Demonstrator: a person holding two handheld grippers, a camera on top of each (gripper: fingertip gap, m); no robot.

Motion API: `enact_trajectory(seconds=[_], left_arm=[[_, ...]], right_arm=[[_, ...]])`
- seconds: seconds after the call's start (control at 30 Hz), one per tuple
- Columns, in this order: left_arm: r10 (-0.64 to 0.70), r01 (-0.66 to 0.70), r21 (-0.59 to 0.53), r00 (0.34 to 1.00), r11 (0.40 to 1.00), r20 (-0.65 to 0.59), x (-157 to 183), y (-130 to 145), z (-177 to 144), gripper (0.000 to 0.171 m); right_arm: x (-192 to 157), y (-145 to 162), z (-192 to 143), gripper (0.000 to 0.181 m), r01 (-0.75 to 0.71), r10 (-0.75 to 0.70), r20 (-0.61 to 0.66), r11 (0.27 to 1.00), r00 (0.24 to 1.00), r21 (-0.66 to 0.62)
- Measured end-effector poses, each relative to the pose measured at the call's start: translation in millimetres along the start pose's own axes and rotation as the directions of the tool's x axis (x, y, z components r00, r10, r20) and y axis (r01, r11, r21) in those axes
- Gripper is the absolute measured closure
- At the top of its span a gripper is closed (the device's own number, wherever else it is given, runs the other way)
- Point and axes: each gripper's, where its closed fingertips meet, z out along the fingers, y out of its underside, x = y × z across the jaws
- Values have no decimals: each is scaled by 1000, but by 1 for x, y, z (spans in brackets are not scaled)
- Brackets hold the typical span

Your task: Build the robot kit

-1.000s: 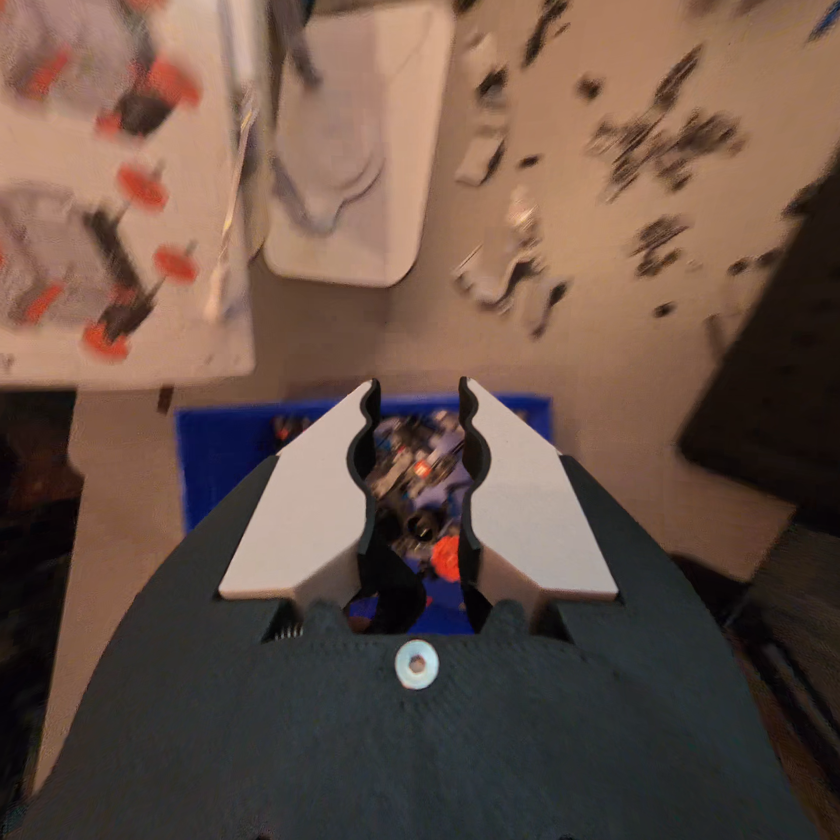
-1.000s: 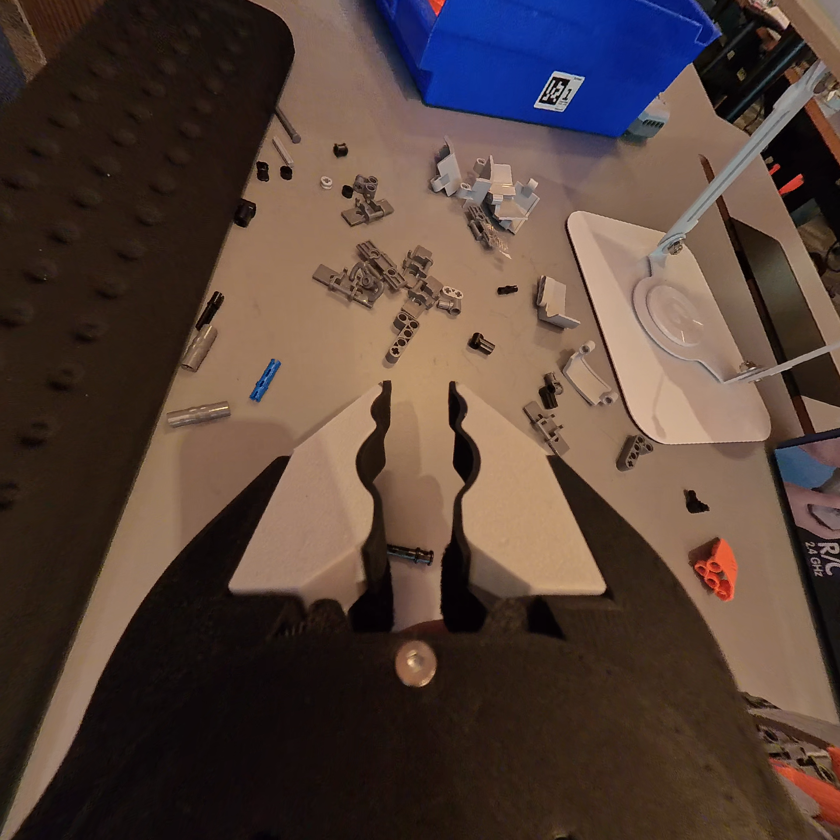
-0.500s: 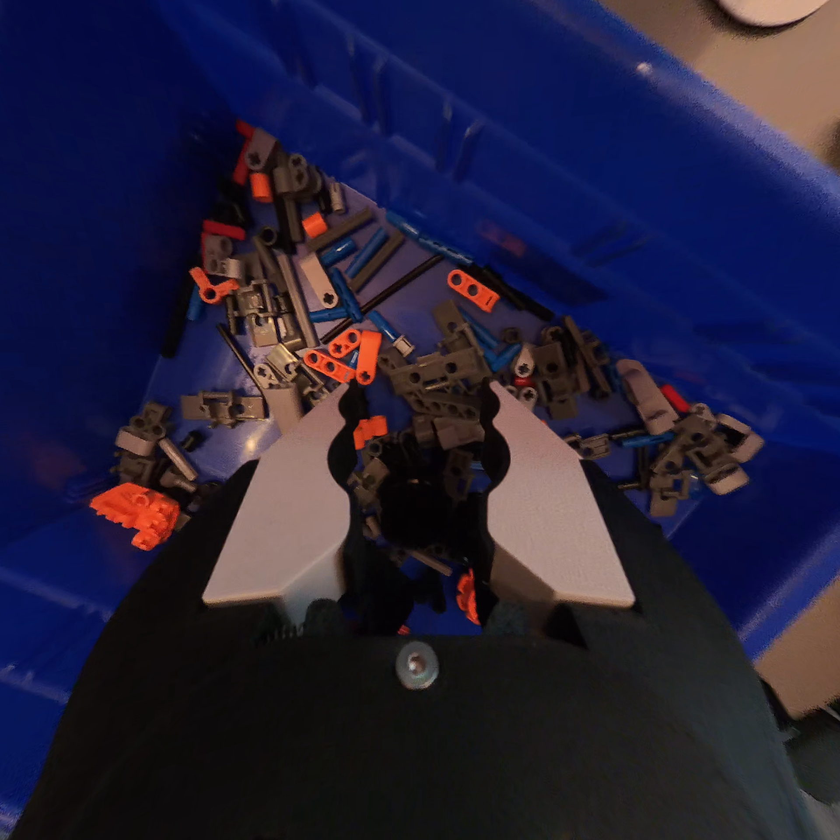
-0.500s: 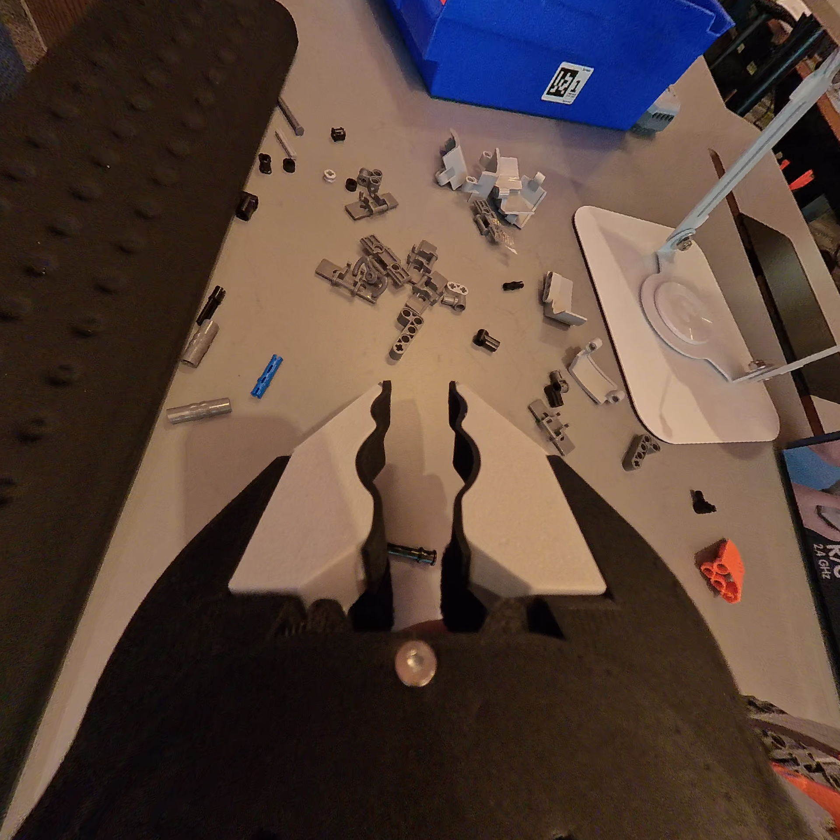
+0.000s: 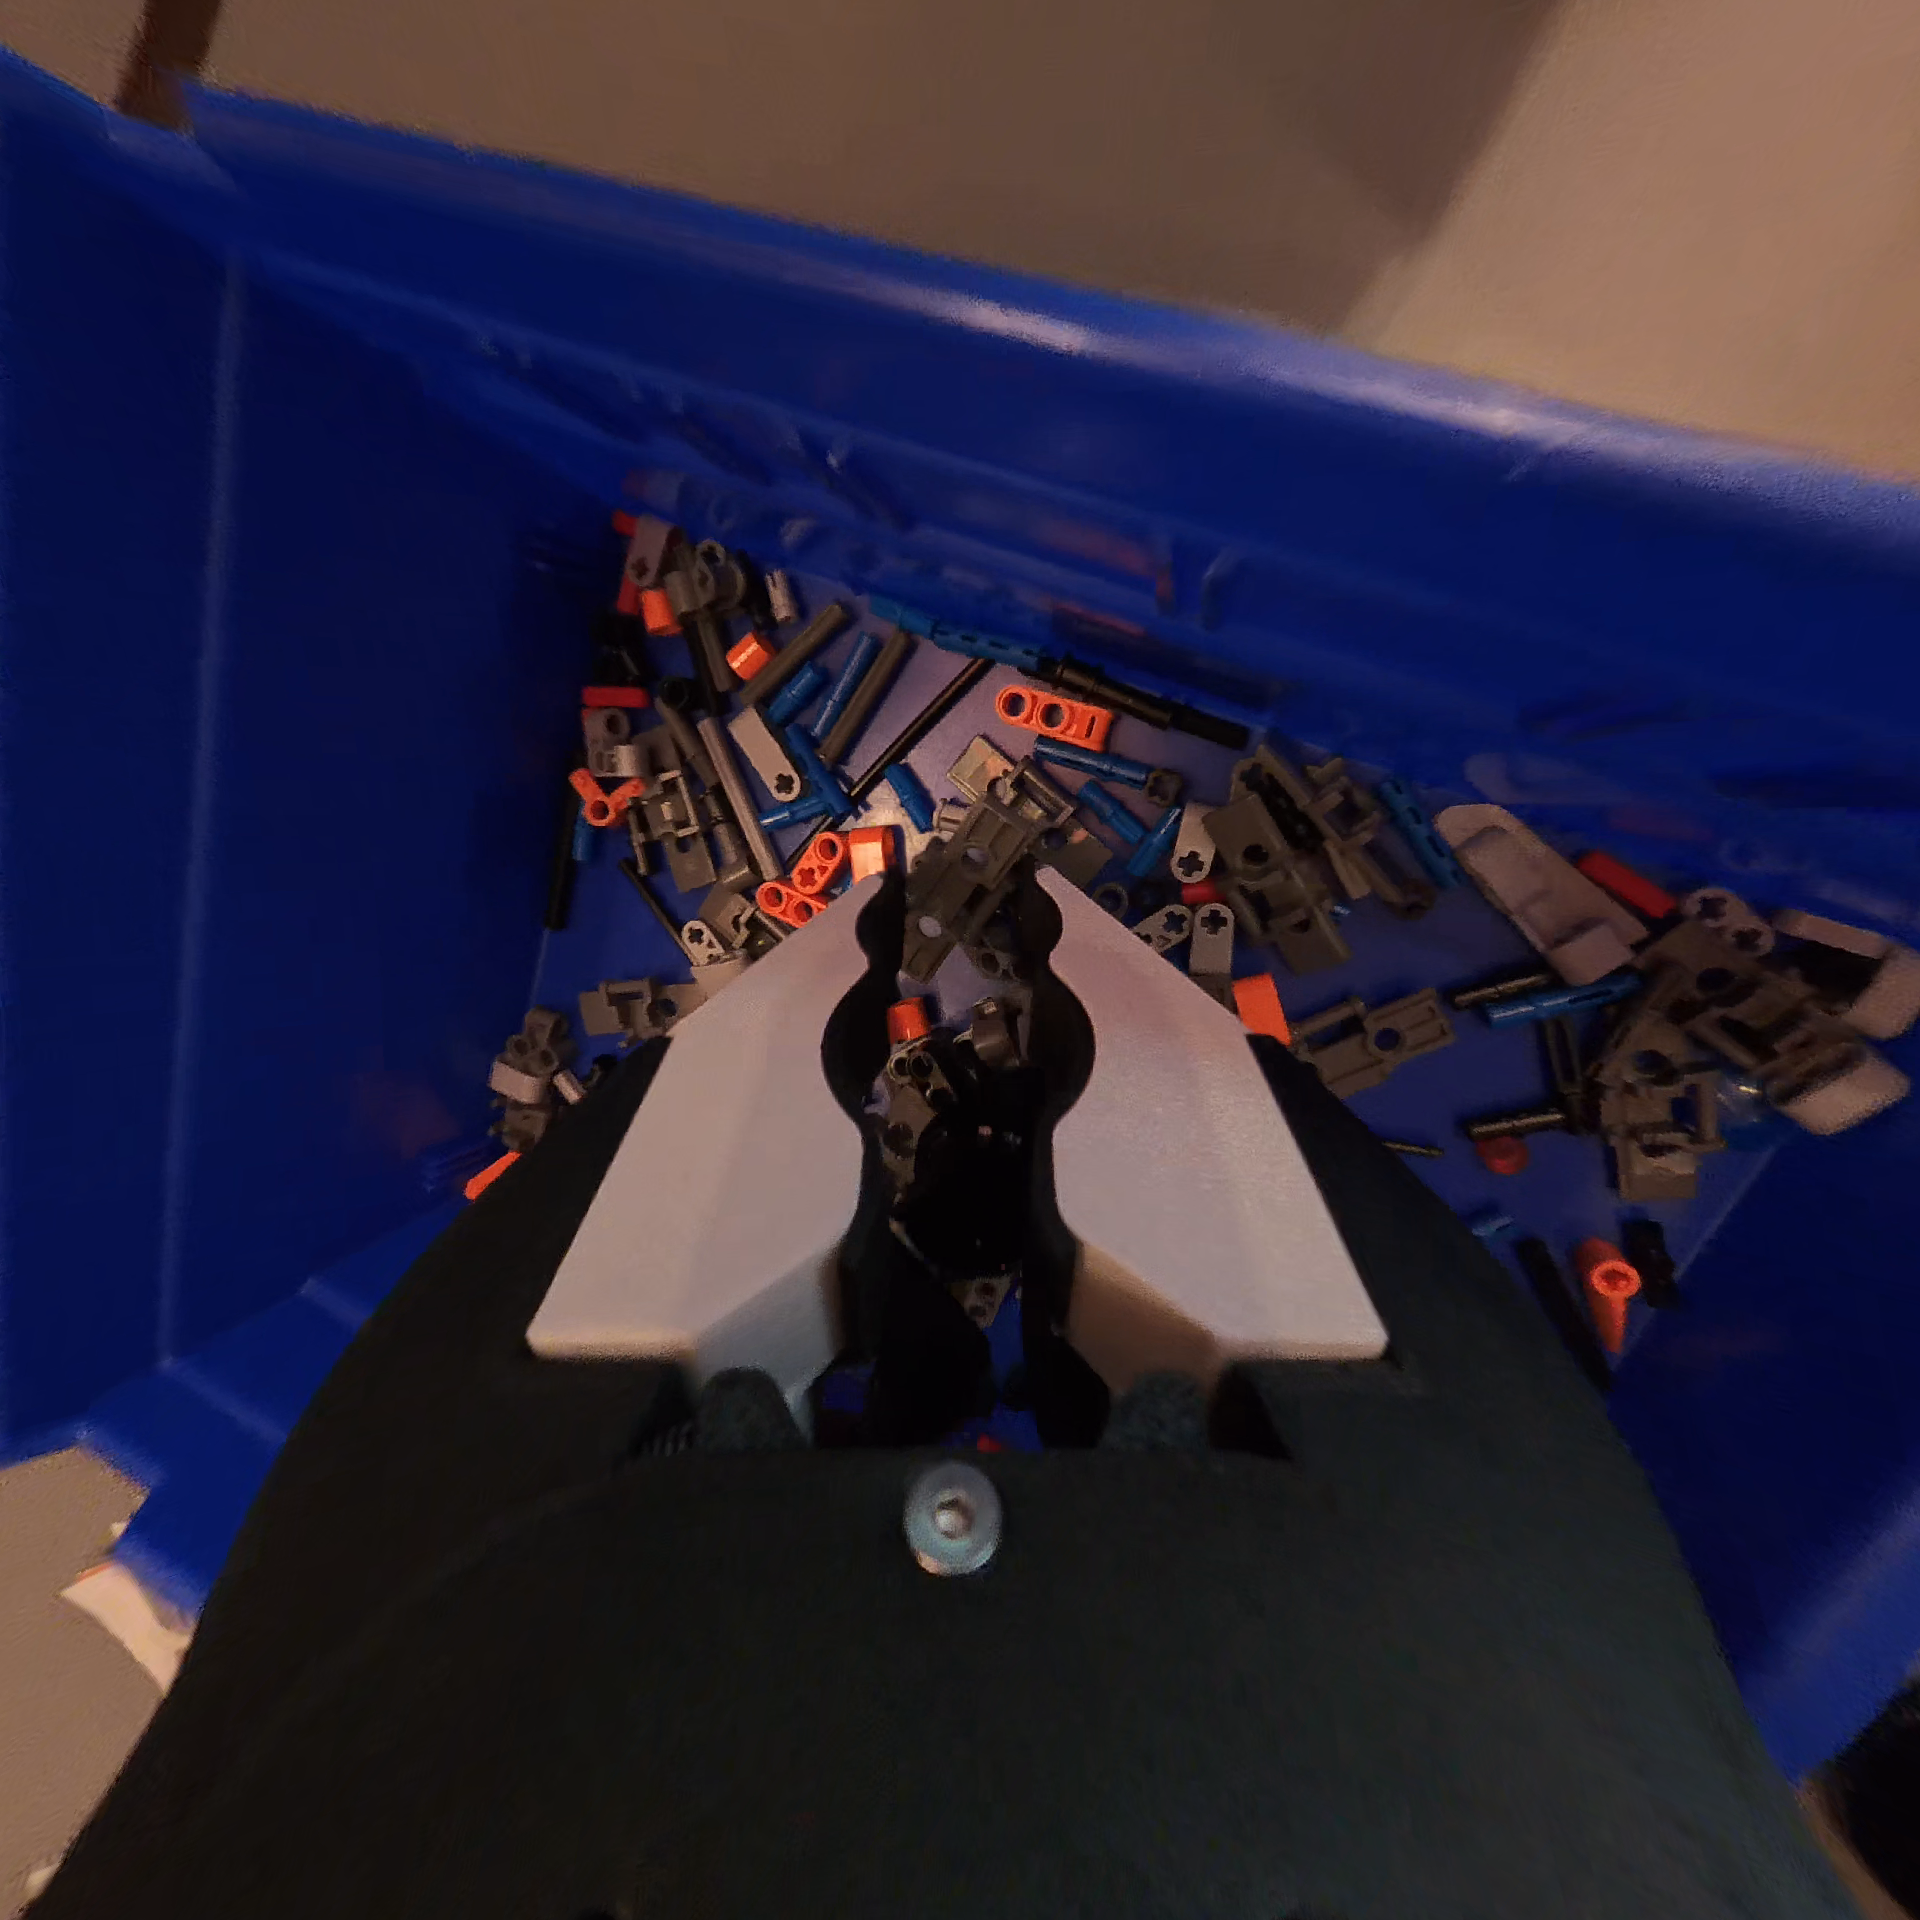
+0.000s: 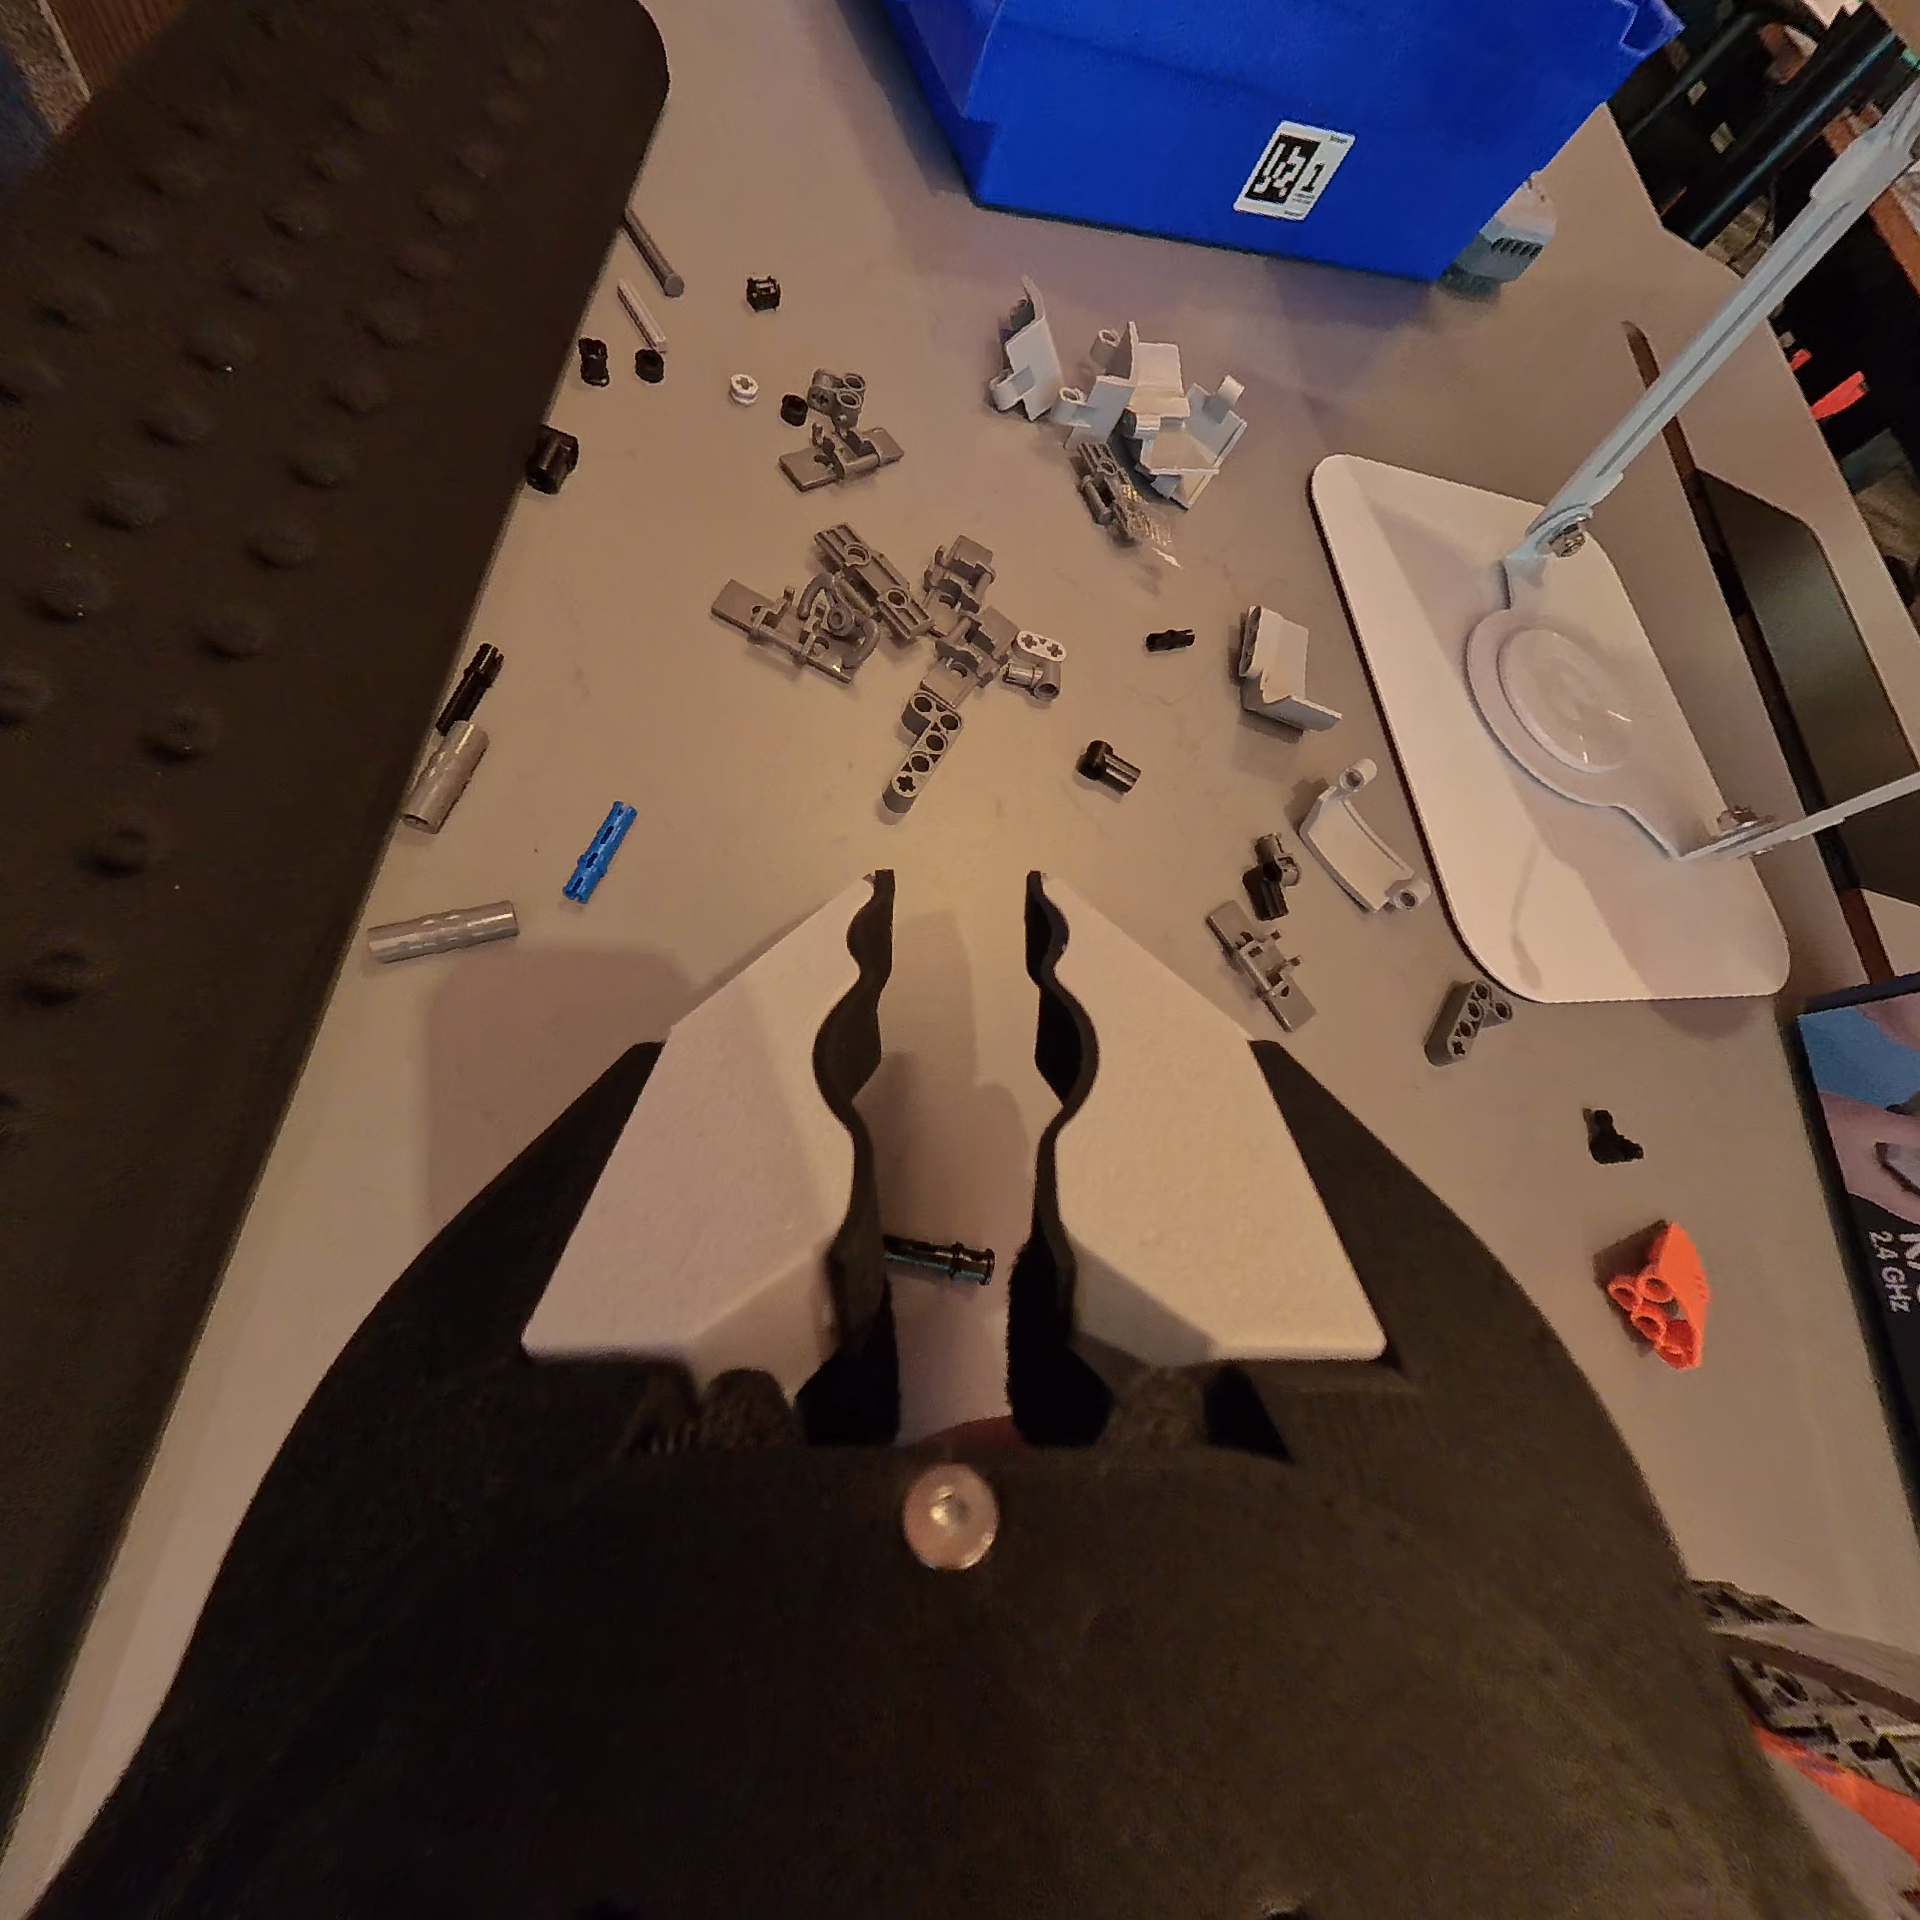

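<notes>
My left gripper [image 5: 958, 878] is down inside a blue bin [image 5: 312, 623] with several loose grey, black, blue and orange building pieces on its floor. Its fingertips are shut on a dark grey piece [image 5: 982, 862] that sticks out beyond them, above the heap. My right gripper [image 6: 957, 881] hovers over the grey table [image 6: 727, 1039]. It is shut on a short black pin [image 6: 938, 1259] held crosswise deep between the pads; the fingertips themselves stand apart over bare table. The bin also shows in the right wrist view [image 6: 1143, 125] at the far edge.
Loose grey pieces [image 6: 894, 623] and pale grey panels [image 6: 1132, 416] lie ahead of the right gripper. A blue pin [image 6: 600, 850] and a grey tube [image 6: 442, 930] lie left. A black studded mat [image 6: 208, 520] runs along the left. A white lamp base [image 6: 1538, 748] stands right, an orange piece [image 6: 1657, 1294] nearer. The tips of one gripper are about 40 cm away from the tips of the other.
My left gripper swung from above the table down into the bin, opened wide, then closed on the dark grey piece and rose a little. My right gripper barely moved, still holding the pin.
</notes>
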Motion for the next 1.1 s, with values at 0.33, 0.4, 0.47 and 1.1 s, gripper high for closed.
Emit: enact_trajectory(seconds=[0.33, 0.4, 0.47, 1.1], left_arm=[[244, -171, 352, 954, 920, -174, 143, -113, -135, 151], [339, -247, 373, 918, 894, -205, 201, -125, -122, 151], [428, -343, 350, 881, 872, -203, 246, -124, -97, 151], [214, -211, 213, 977, 954, 7, 100, -96, -137, 143]], right_arm=[[2, 1, -1, 158, -8, 8, -1, 1000, 1000, 1], [1, 1, 0, 159, -8, 8, 0, 1000, 1000, 0], [1, 1, 0, 159, -6, 6, 0, 1000, 1000, 0], [-1, -6, -4, 159, 6, -6, 1, 1000, 1000, 20]])
